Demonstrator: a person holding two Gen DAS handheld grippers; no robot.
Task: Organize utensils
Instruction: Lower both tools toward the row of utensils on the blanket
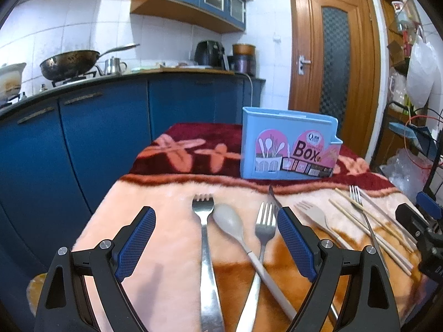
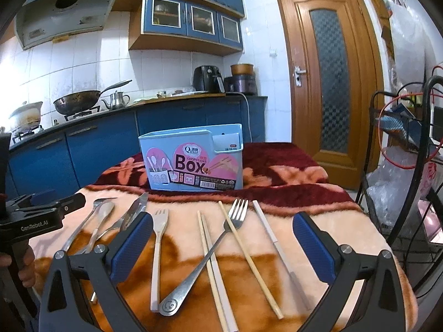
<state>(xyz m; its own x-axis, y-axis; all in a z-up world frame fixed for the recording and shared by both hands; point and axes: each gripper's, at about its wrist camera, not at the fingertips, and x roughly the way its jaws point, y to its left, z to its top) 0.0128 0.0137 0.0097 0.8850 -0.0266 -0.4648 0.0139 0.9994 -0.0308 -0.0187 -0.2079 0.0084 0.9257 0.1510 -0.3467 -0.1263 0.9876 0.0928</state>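
A light blue utensil box (image 1: 288,149) labelled "Box" stands upright on the blanket-covered table (image 1: 166,249); it also shows in the right wrist view (image 2: 193,160). My left gripper (image 1: 216,240) is open and empty above a steel fork (image 1: 205,238), a grey spoon (image 1: 235,227) and a second steel fork (image 1: 263,229). My right gripper (image 2: 223,246) is open and empty above a steel fork (image 2: 213,251), several chopsticks (image 2: 249,257) and a pale-handled fork (image 2: 157,246). A knife (image 2: 135,210) lies to its left.
Blue kitchen cabinets (image 1: 97,138) with a wok (image 1: 69,63) stand to the left. A wooden door (image 2: 329,83) is behind the table. A wire rack (image 2: 407,166) with bags stands right of the table. The left gripper's body (image 2: 36,215) shows at the right view's left edge.
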